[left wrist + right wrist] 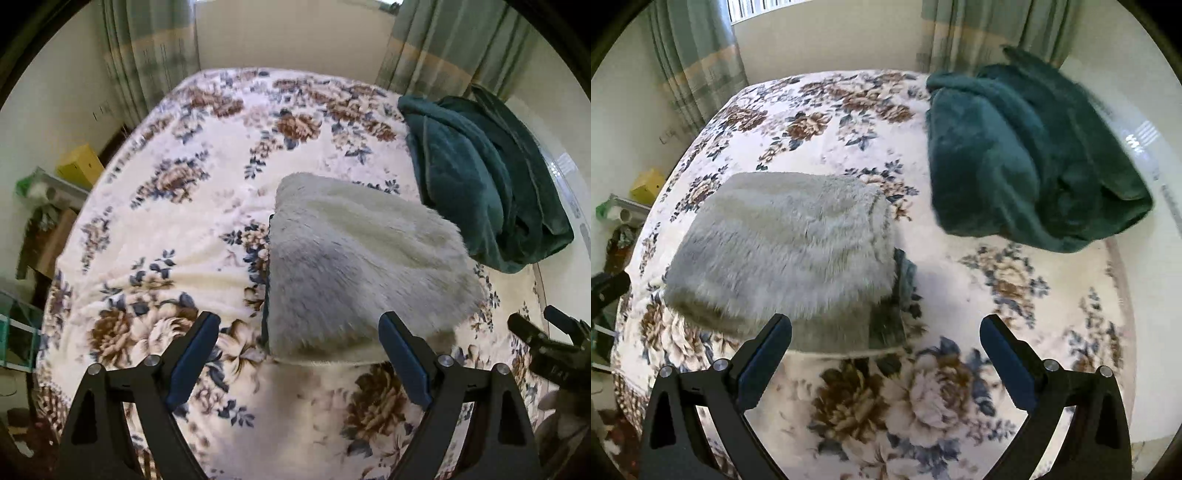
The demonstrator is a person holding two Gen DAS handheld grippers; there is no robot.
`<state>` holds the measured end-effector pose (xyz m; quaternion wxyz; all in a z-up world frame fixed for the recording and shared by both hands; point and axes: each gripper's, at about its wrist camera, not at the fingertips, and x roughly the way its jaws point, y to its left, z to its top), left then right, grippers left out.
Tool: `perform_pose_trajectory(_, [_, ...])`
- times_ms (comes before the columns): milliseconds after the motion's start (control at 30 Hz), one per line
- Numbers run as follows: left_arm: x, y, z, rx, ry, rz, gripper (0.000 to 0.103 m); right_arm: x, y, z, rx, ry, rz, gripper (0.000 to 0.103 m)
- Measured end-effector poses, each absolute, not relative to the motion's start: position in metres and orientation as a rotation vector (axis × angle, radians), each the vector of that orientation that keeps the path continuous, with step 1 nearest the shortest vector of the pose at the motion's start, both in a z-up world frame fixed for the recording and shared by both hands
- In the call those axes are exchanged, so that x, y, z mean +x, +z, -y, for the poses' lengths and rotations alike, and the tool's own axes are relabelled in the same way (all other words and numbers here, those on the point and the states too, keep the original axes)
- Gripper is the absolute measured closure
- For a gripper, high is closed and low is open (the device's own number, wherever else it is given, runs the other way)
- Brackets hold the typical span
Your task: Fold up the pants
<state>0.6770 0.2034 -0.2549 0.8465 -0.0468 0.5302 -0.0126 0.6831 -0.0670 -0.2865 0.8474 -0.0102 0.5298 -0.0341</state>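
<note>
Two tongs, both yours, both spread wide with nothing between the pads. Left tongs point(299, 354) hover over the floral bedspread point(166, 229); right tongs point(886, 354) do the same, seen also at the right edge of the left wrist view.

One pair of pants point(365, 266): pale grey, furry, folded into a compact thick bundle lying flat on the bedspread. From the left tongs it sits just ahead, its near folded edge running between the two pads and slightly toward the right one. From the right tongs the same bundle point(783, 251) lies ahead and to the left, its near edge just past the left pad; a darker layer shows along its right side.

One dark green fleece blanket point(1027, 155), bunched loosely, ahead and to the right of both tongs, apart from the pants with a strip of bedspread between them.

Open bedspread lies directly under and ahead-right of the right tongs, and to the left of the left tongs. The bed's edge curves away on the far left, where one yellow box point(79, 164) stands beside the bed. Curtains point(694, 66) hang beyond the far end of the bed.
</note>
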Motion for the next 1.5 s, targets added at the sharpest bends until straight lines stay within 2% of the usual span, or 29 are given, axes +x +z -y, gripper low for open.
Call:
perform_pose_trajectory(533, [0.522,-0.125,-0.152,-0.032,-0.011,-0.886,0.014,0.465,-0.103,0.063,-0.035,-0.047,-0.878,0.000])
perform_pose_trajectory(867, [0.423,-0.058,-0.148,-0.022,0.029,-0.785,0.014,0.335,-0.013,0.069,-0.039,-0.022,-0.764,0.000])
perform_pose_trajectory(1200, [0.361,-0.013,-0.157,0.006,0.008,-0.693,0.014,0.238,0.054,0.057,-0.053,-0.063,-0.652,0.000])
perform_pose_trajectory(1500, [0.334,-0.013,-0.166,-0.026,0.004,-0.687,0.014,0.207,0.067,0.045,-0.031,-0.038,-0.656,0.000])
